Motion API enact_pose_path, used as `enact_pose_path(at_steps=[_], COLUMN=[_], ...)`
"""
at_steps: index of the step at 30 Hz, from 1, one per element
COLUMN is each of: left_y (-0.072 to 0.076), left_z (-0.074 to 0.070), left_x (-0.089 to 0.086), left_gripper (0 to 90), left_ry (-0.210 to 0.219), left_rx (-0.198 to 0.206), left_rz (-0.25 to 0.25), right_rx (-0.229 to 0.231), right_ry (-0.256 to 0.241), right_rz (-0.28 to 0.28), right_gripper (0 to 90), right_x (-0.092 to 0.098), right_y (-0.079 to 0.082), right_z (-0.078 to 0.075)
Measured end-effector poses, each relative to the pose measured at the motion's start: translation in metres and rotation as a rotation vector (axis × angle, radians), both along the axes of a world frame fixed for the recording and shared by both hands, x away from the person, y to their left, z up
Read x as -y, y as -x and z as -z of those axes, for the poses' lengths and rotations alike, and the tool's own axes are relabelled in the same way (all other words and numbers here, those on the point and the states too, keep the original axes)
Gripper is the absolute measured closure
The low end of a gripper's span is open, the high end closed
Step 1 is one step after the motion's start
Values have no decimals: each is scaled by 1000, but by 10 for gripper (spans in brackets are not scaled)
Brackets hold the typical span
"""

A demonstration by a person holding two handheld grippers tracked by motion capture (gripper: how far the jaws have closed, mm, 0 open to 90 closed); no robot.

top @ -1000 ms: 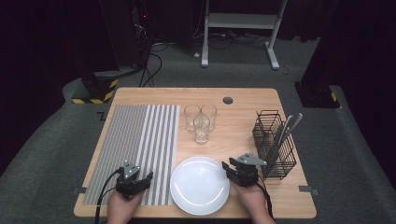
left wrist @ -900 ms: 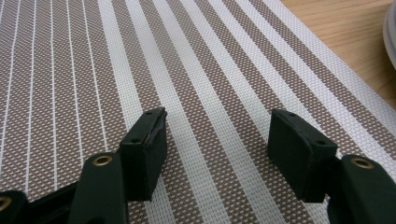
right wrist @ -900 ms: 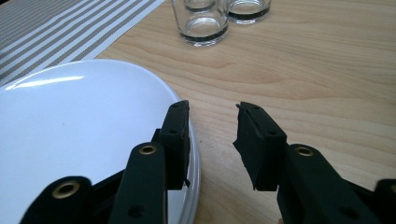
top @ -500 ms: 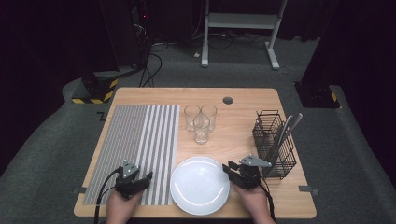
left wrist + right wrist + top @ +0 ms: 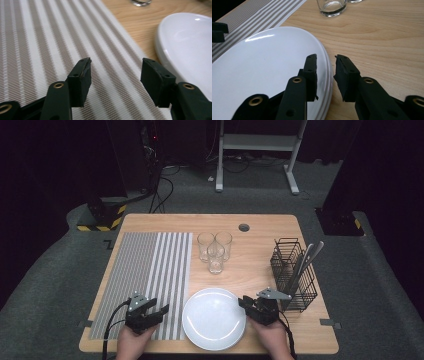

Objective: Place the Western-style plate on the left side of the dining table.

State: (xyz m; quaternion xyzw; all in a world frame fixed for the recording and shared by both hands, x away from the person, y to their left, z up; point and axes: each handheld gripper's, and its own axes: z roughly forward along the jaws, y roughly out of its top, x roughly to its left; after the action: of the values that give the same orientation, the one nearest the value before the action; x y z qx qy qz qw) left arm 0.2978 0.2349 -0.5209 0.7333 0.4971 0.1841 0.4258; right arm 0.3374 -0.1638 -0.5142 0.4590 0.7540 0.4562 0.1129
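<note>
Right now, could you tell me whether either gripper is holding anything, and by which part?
Nothing is held yet. The right gripper straddles the white plate's near rim, unclosed; the left gripper hovers open above the striped mat.

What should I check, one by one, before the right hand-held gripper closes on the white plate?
1. Right hand-held gripper open: ok.
2. Jaws on both sides of the white plate rim: ok, one jaw over the plate, one outside.
3. Jaws low enough to catch the rim: cannot tell.
4. Glasses away from the plate: ok.
5. Left hand-held gripper open over the striped placemat, off the plate: ok.
</note>
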Motion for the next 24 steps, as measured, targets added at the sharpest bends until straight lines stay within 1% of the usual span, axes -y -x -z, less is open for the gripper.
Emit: enact_pose_path(at_steps=[2,6,8,9,10,13,14,16,17,18,22,23,24], left_y=[1,3,2,2,2,2,2,1,1,0,-1,-1,-1], left_z=[-2,-4,-3,-2,-1,0,1,2,2,4,6,7,8], left_x=[6,18,23,24,27,29,30,33,33,36,38,39,39], left_gripper=[415,416,416,417,422,428,437,445,447,462,492,500,511], left_ry=[20,30,56,61,72,93,106,121,121,138,148,150,162], left_rx=[5,6,-5,-7,-17,-28,-32,-43,-43,-63,-78,-84,-96], left_rz=[26,74,109,116,129,139,145,163,163,179,190,190,195], right_rx=[-4,-15,-23,-26,-35,-39,-47,-46,-46,-53,-65,-67,-68], right_ry=[-5,-7,-7,-7,-15,-17,-20,-17,-17,-22,-27,-29,-30], right_rz=[4,9,12,9,9,9,10,8,8,7,10,10,9], right_gripper=[725,737,739,740,743,744,743,742,742,734,725,724,723], right_x=[1,2,2,3,3,3,3,3,3,3,3,3,3], right_y=[0,1,1,0,1,2,3,3,3,4,5,5,5], right_z=[0,1,1,1,1,1,1,2,2,2,2,2,2])
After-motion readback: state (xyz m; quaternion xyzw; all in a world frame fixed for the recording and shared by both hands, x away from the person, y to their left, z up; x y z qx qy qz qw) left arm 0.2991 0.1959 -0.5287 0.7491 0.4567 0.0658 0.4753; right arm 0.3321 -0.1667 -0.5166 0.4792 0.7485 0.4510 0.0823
